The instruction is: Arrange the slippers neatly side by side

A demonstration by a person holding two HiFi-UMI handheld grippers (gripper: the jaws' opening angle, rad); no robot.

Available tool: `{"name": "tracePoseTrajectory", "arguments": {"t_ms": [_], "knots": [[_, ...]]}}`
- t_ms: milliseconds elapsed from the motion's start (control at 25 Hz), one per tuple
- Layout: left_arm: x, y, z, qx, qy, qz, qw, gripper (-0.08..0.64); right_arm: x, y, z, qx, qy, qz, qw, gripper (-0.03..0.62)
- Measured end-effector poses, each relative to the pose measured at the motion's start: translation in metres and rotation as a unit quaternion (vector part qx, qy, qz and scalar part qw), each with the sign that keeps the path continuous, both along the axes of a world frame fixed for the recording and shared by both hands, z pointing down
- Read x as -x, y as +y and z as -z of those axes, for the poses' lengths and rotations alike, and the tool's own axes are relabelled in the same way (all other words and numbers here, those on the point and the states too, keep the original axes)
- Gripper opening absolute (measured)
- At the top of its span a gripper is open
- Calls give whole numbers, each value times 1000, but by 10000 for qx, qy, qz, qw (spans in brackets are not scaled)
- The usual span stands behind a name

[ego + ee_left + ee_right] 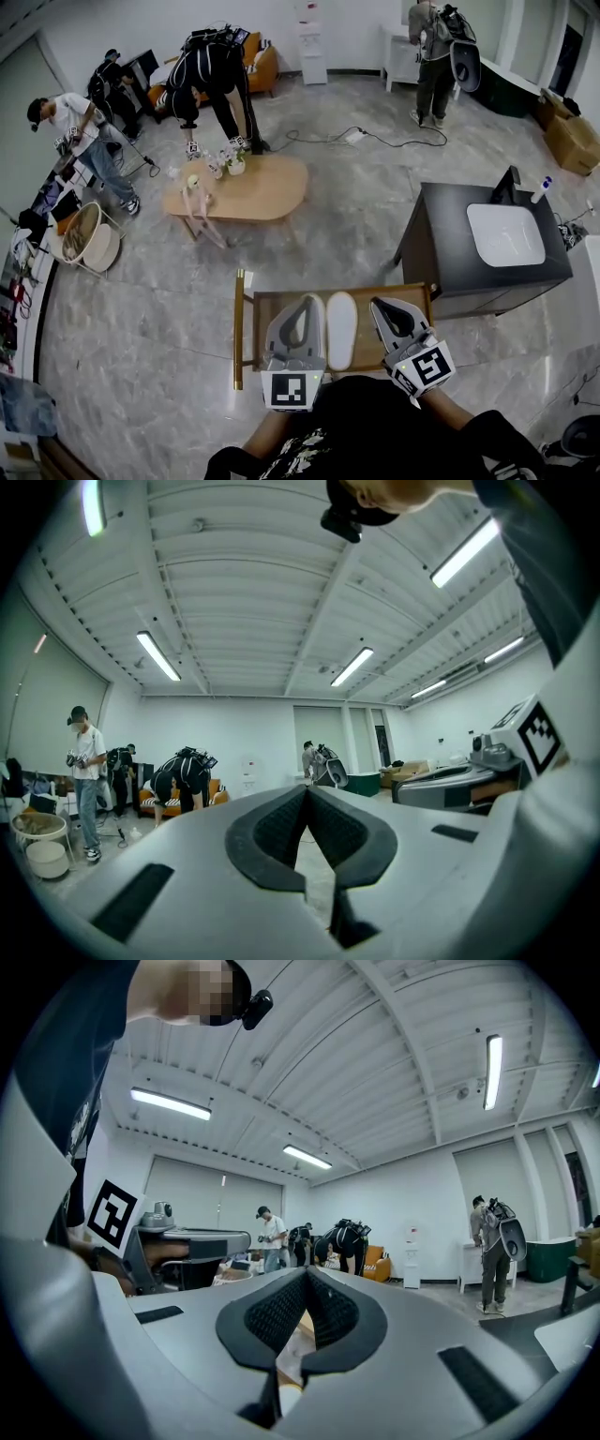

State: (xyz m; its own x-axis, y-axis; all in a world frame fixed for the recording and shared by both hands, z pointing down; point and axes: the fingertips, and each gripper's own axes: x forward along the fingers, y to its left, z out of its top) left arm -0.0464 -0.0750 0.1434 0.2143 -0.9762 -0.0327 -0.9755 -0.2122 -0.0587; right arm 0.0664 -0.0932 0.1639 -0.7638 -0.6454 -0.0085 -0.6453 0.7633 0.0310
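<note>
Above the worktop, we hold the left tongs and right tongs closed and empty, flanking one slipper; next we likely open and grasp it.

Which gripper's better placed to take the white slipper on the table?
Left, probably: left gripper lies beside the white oval slipper; bare wooden table separates the right gripper from it. Both shut, empty.
</note>
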Motion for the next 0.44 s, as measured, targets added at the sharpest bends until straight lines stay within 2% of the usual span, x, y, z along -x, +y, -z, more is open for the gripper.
{"name": "tracePoseTrajectory", "arguments": {"t_ms": [240, 440], "knots": [[-5, 5, 1, -21, 1, 98, 9999, 3, -1, 5, 2, 103, 40, 165, 9998, -3], [-2, 8, 0, 6, -6, 287, 9996, 3, 3, 2, 6, 11, 18, 382, 9993, -3]]}}
